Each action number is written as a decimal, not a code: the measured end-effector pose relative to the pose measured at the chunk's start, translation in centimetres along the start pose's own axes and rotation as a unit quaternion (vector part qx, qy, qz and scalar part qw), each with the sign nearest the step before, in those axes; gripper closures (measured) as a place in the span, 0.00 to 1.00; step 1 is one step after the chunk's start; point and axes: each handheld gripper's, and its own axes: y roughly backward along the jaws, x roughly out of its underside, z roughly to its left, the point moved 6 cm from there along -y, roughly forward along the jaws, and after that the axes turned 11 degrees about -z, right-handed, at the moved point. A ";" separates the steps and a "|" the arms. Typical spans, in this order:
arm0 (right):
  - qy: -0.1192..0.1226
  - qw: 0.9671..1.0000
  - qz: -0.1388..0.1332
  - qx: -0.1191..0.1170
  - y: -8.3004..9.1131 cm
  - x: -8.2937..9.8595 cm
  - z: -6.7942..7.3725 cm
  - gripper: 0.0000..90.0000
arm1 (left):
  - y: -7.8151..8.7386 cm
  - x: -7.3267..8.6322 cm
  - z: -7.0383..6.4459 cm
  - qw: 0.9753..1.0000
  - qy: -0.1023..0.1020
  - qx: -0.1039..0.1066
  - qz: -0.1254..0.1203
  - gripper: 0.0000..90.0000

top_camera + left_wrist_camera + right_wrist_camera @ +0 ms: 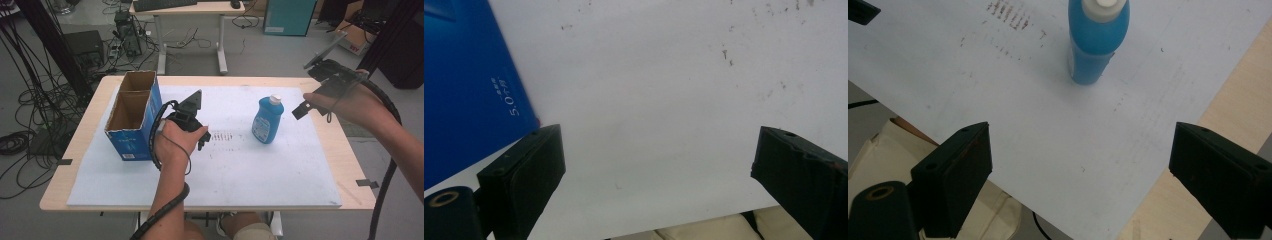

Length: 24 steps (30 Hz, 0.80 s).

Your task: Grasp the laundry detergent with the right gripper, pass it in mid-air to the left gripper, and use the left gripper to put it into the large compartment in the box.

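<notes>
Right gripper wide open, empty, above and right of the blue bottle standing upright mid-mat. Left gripper open, empty, beside the box. Drop lower, center jaws on the bottle's body before closing.

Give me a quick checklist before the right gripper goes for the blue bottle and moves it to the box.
1. Right gripper open: ok, jaws spread wide, nothing between them.
2. Blue bottle upright on the white mat, white cap on: ok.
3. Path to the bottle free: ok, bare mat lies between them.
4. Left gripper out of the way: ok, open beside the blue cardboard box, apart from the bottle.
5. Box open-topped: ok, two compartments show.
6. Compartments empty to the bottom: cannot tell.
</notes>
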 end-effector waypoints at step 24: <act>0.012 1.000 -0.021 -0.004 -0.4 0.7 -0.8 0.08 | 1.3 0.1 0.4 1.000 -0.007 0.011 -0.026 0.08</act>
